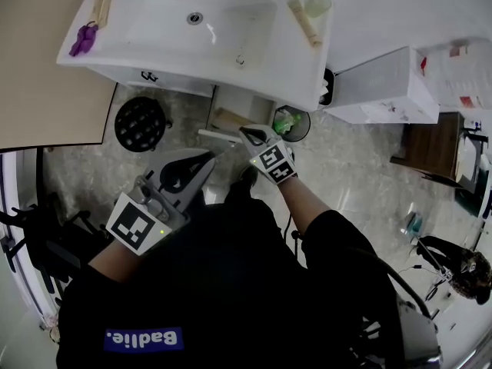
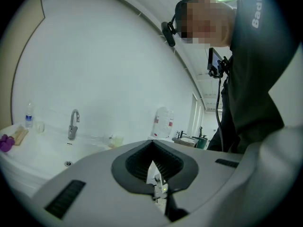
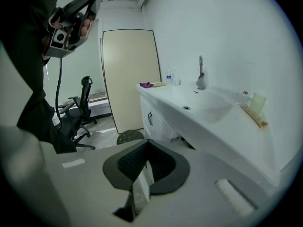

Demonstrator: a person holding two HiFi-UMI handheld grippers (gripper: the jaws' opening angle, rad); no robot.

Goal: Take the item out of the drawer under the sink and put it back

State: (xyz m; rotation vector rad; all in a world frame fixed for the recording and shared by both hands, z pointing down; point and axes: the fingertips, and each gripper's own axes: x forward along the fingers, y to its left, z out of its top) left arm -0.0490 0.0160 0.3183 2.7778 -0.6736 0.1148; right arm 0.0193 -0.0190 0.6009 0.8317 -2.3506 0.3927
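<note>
Left gripper (image 1: 208, 157) and right gripper (image 1: 245, 133), both clenched empty, hover before the sink (image 1: 154, 61) (shirt label (image 1: 144, 338): "Badlie.").

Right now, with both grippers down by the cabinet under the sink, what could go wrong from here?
1. The right gripper sits at what looks like the white drawer edge with its jaws together. If it only catches that edge, it may slip off when the drawer moves.
2. The left gripper, shut and empty, hangs close beside it, so the two could knock together.
3. The small bin stands next to the opening, and a wide swing might tip it.
</note>
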